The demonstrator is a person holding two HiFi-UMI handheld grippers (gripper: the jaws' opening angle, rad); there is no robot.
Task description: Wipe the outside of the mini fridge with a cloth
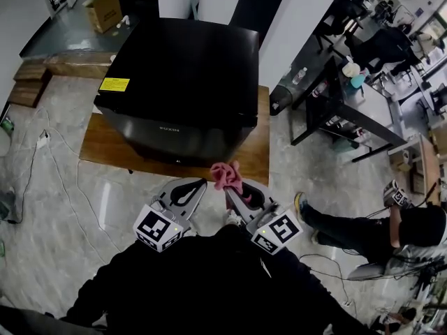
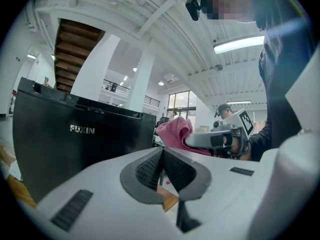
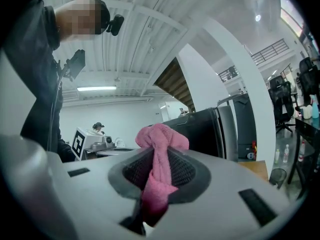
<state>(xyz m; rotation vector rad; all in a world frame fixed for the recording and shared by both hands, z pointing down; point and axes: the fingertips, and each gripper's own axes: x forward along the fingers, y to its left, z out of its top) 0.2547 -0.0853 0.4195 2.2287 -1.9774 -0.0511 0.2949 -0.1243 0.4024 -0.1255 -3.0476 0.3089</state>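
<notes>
A black mini fridge [image 1: 185,82] stands on a low wooden platform [image 1: 105,149], with its front toward me; its front [image 2: 75,144] shows in the left gripper view and its side [image 3: 210,131] in the right gripper view. A pink cloth [image 1: 227,176] is bunched between the jaws of my right gripper [image 1: 234,190], which is shut on it, just in front of the fridge's lower front edge. The cloth [image 3: 157,166] hangs down between those pads. My left gripper [image 1: 190,192] is beside it to the left, shut with nothing in it [image 2: 162,169]. Both grippers are short of the fridge.
A yellow label [image 1: 114,84] sits on the fridge top's left edge. Cables [image 1: 49,159] trail over the floor at the left. A person [image 1: 377,229] sits on the floor at the right. Desks [image 1: 363,96] stand at the right, and a cardboard box [image 1: 103,9] at the back.
</notes>
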